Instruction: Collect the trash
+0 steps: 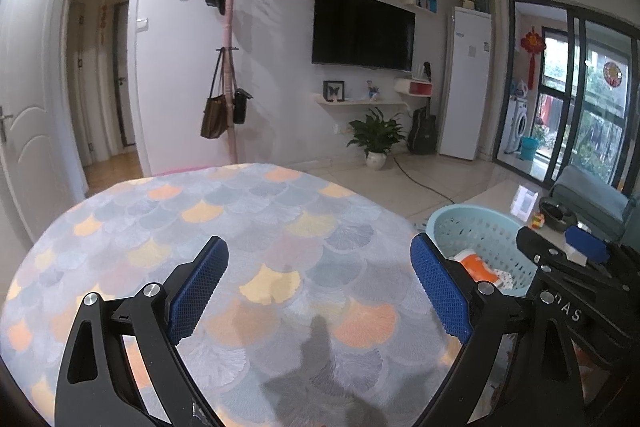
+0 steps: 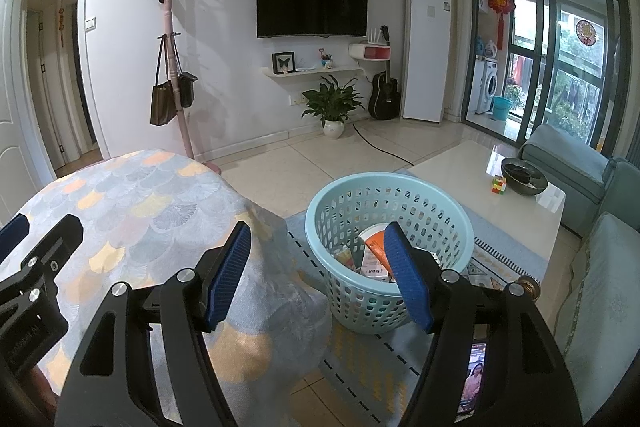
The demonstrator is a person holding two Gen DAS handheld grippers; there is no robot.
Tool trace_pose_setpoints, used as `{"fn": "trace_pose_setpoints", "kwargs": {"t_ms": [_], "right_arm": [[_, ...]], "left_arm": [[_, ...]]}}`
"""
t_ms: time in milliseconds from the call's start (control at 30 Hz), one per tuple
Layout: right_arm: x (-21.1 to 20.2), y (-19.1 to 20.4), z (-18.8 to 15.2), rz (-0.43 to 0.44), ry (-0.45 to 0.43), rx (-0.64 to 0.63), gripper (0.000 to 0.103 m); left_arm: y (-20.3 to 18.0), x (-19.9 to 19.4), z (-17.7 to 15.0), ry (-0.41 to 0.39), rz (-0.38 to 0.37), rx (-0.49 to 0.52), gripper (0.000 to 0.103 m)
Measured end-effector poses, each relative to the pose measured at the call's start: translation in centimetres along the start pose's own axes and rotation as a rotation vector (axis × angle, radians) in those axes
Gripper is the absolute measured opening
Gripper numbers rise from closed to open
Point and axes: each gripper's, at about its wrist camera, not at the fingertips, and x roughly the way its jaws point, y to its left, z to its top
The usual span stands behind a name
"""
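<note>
A light blue plastic basket [image 2: 352, 291] stands on the floor rug to the right of a round table with a fan-pattern cloth [image 2: 132, 211]. Inside it lie an orange and white packet [image 2: 372, 241] and other wrappers. The basket [image 1: 452, 227] and the orange packet [image 1: 478, 265] also show in the left wrist view. My left gripper [image 1: 320, 283] is open and empty over the tablecloth [image 1: 224, 227]. My right gripper [image 2: 318, 267] is open and empty, between the table edge and the basket. No trash shows on the cloth.
A white coffee table [image 2: 460, 171] with a dark bowl [image 2: 524, 179] and a puzzle cube [image 2: 499, 184] stands right of the basket. A grey sofa [image 2: 600, 267] is at the far right. A coat stand [image 2: 176, 75], plant [image 2: 332, 107] and TV [image 2: 312, 1] line the far wall.
</note>
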Motion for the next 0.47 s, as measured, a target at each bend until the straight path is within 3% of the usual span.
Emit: {"fn": "trace_pose_setpoints", "kwargs": {"t_ms": [167, 333, 467], "right_arm": [[-0.7, 0.0, 0.3, 0.013, -0.003, -0.001, 0.065], [-2.5, 0.4, 0.5, 0.017, -0.024, -0.009, 0.065], [-3.5, 0.6, 0.5, 0.025, -0.033, -0.015, 0.065]], "left_arm": [[0.1, -1.2, 0.1, 0.0, 0.038, 0.017, 0.09], [1.6, -2.3, 0.5, 0.034, -0.003, -0.023, 0.094], [2.7, -3.8, 0.6, 0.017, 0.02, -0.035, 0.094]]}}
